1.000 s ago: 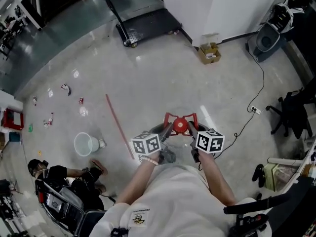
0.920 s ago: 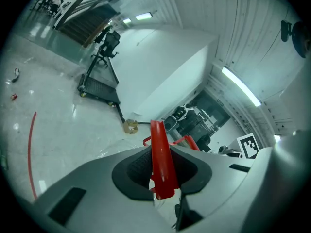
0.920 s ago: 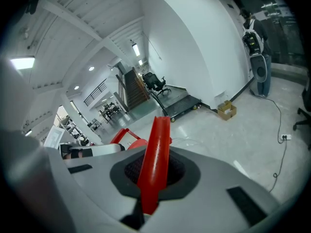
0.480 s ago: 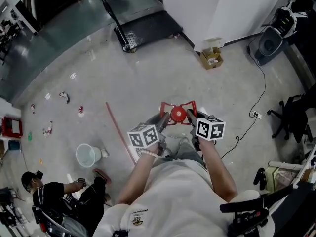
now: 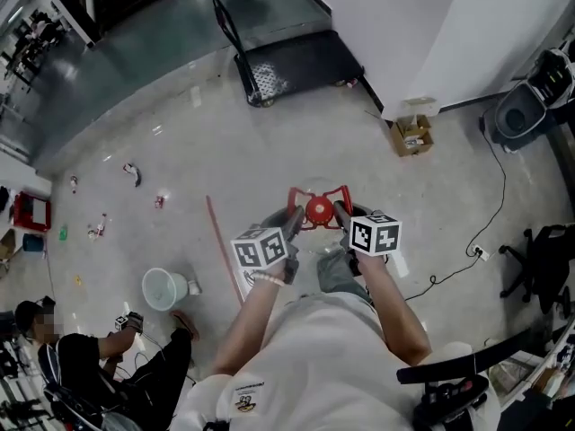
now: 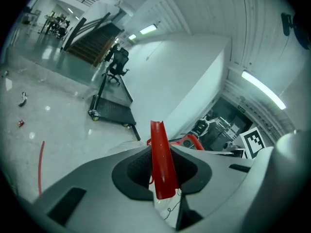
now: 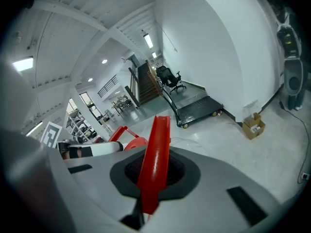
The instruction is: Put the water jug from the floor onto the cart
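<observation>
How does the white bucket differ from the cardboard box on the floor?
The white bucket is round and pale; the cardboard box is rectangular and brown. The bucket stands out in the open, the box close to the white wall. Both sit open-topped on the floor.

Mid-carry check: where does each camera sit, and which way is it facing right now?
Head view: on the person's head, looking steeply down at the floor; shows torso, both forearms, left gripper, right gripper and the water jug.
Left gripper view: rides the left gripper, looking along its jaws, shut on the red handle, toward the cart.
Right gripper view: rides the right gripper, jaws shut on the same handle; cart ahead.
Shared: all three show cart and handle.
</observation>
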